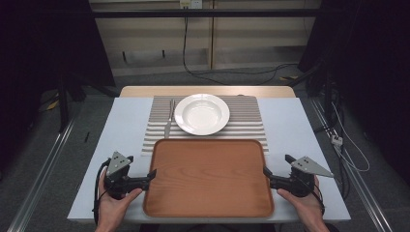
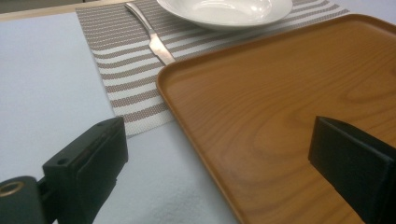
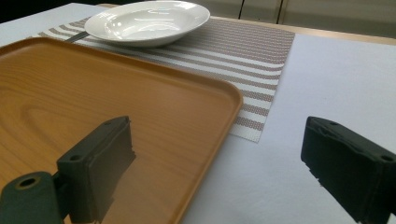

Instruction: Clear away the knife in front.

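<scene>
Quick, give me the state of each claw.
Left claw: open, jaws astride the tray's left rim, holding nothing.
Right claw: open, jaws astride the tray's right rim, holding nothing.

Lab test rig, dark curtains (image 1: 43, 43), floor rails (image 1: 46, 169), trailing cables (image 1: 203, 72)

The tray (image 2: 289, 107) runs off the right and bottom edges of the left gripper view, and off the left and bottom edges of the right gripper view. The plate (image 2: 224, 11) loses its far rim at the top of the left gripper view. The knife (image 3: 77, 35) is mostly hidden behind the plate and the tray's rim in the right gripper view; in the high view its blade tip is too small to tell from the placemat (image 1: 157, 130)
</scene>
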Demonstrator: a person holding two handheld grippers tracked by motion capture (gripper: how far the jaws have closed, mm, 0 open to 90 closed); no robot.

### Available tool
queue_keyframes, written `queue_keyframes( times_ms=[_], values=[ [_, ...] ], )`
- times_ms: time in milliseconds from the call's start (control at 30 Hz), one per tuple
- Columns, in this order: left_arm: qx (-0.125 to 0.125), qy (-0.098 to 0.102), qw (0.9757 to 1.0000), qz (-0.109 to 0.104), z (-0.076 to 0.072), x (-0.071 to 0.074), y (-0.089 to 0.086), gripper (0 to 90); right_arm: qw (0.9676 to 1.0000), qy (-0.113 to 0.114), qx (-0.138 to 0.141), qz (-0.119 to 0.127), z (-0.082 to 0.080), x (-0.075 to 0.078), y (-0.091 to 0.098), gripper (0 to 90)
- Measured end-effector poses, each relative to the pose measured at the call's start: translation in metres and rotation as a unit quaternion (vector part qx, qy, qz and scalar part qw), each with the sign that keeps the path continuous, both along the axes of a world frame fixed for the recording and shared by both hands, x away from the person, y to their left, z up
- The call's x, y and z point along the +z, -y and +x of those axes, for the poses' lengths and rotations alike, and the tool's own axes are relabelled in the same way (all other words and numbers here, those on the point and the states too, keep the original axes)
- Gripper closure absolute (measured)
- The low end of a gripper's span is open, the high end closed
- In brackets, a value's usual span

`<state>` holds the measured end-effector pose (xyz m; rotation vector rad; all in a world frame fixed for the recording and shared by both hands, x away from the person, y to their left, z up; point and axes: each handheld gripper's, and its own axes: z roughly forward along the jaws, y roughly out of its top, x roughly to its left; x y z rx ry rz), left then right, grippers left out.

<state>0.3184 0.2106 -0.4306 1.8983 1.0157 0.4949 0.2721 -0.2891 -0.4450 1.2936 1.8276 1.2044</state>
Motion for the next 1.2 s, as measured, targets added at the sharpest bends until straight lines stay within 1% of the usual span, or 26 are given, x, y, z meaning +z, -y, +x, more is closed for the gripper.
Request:
queue_keyframes(
  times_ms=[100,333,500,567,633,700,733,767,833,867,967,1000,1067,1100,1133,1167,1200],
  values=[
    [0.002,-0.001,1.0000,0.000,0.000,0.000,0.000,4.7,1.0000,0.000,0.000,0.001,0.000,0.000,0.001,8.8],
    [-0.008,-0.004,1.0000,-0.003,0.003,0.002,0.003,4.8,1.0000,-0.001,0.002,0.001,0.000,0.000,0.001,8.8],
    [-0.011,0.000,0.9999,-0.004,0.006,0.006,0.005,5.0,1.0000,-0.003,0.003,0.002,0.000,0.000,0.001,8.8],
    [-0.018,-0.001,0.9998,-0.007,0.009,0.008,0.008,5.1,1.0000,-0.003,0.004,0.002,0.000,0.000,0.001,8.8],
    [-0.018,0.001,0.9998,-0.004,0.011,0.010,0.010,5.3,1.0000,-0.005,0.003,0.002,0.001,0.000,0.001,8.8],
    [-0.026,0.003,0.9996,-0.004,0.015,0.014,0.014,5.3,1.0000,-0.005,0.004,0.003,0.001,0.000,0.001,8.8],
    [-0.028,0.003,0.9996,-0.008,0.017,0.014,0.016,5.2,1.0000,-0.005,0.005,0.003,0.001,0.000,0.000,8.7],
    [-0.033,0.003,0.9994,-0.001,0.019,0.015,0.018,5.2,1.0000,-0.004,0.005,0.004,0.000,0.000,0.000,8.7],
    [-0.034,0.002,0.9994,0.002,0.021,0.015,0.021,5.2,1.0000,-0.004,0.005,0.003,0.000,0.000,0.000,8.8],
    [-0.042,-0.001,0.9991,0.001,0.025,0.016,0.025,5.3,1.0000,-0.004,0.005,0.003,0.000,0.000,0.000,8.7],
    [-0.046,-0.005,0.9989,0.003,0.029,0.018,0.028,5.6,1.0000,-0.005,0.005,0.004,0.000,0.000,0.000,8.6],
    [-0.049,-0.009,0.9988,0.004,0.034,0.020,0.031,5.7,1.0000,-0.006,0.006,0.003,0.000,0.000,0.000,8.6],
    [-0.046,-0.007,0.9989,0.002,0.039,0.021,0.032,5.7,1.0000,-0.006,0.006,0.003,0.001,-0.001,0.000,8.6],
    [-0.046,-0.007,0.9989,0.002,0.039,0.021,0.032,6.1,1.0000,-0.007,0.006,0.004,0.001,-0.001,0.000,8.6],
    [-0.041,-0.010,0.9991,0.004,0.046,0.024,0.033,6.1,0.9999,-0.007,0.006,0.004,0.001,-0.001,0.000,8.6],
    [-0.039,-0.010,0.9992,0.003,0.049,0.024,0.035,6.1,0.9999,-0.008,0.006,0.004,0.001,-0.001,0.000,8.6],
    [-0.038,-0.013,0.9992,0.008,0.052,0.026,0.036,6.1,0.9999,-0.007,0.006,0.005,0.001,-0.001,0.001,8.6]
  ],
)
